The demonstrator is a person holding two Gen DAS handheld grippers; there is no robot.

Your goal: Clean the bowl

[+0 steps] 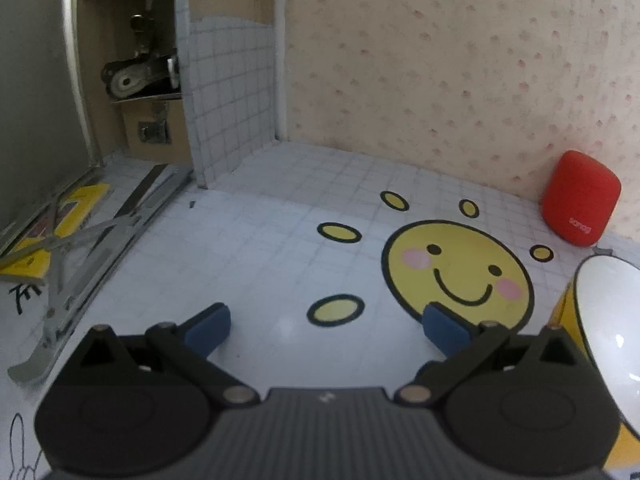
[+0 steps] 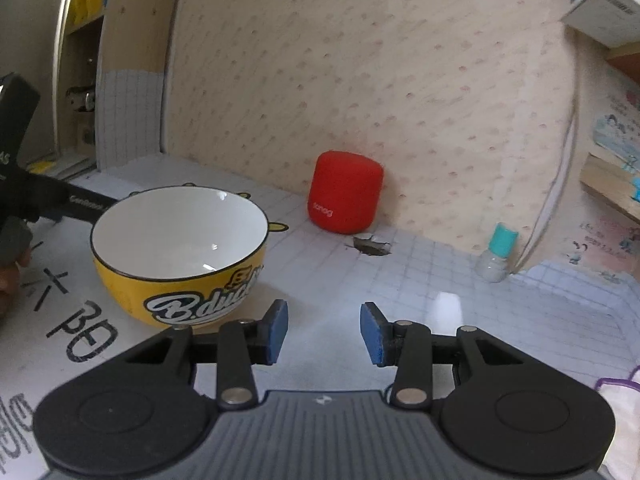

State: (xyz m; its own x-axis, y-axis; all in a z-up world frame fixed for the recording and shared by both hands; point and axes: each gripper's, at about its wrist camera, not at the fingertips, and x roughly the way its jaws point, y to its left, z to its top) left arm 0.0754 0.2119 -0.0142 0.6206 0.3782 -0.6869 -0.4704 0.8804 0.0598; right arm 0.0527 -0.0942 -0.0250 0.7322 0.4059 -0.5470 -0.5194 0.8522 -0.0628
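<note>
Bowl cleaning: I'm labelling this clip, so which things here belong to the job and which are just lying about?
Belongs to the job:
yellow bowl
left claw, open
right claw, open, nothing between its pads

Just lying about:
red speaker
small teal-capped bottle
smiley sticker

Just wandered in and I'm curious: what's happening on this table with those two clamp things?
A person holds a two-finger gripper in each hand, set to clean the yellow bowl. Nothing is gripped at this moment. The left gripper has its jaws wide apart over the smiley sticker, the bowl just to its right. The right gripper has its jaws partly open and empty, the bowl ahead to its left. The bowl looks empty inside. A red speaker stands by the wall.
</note>
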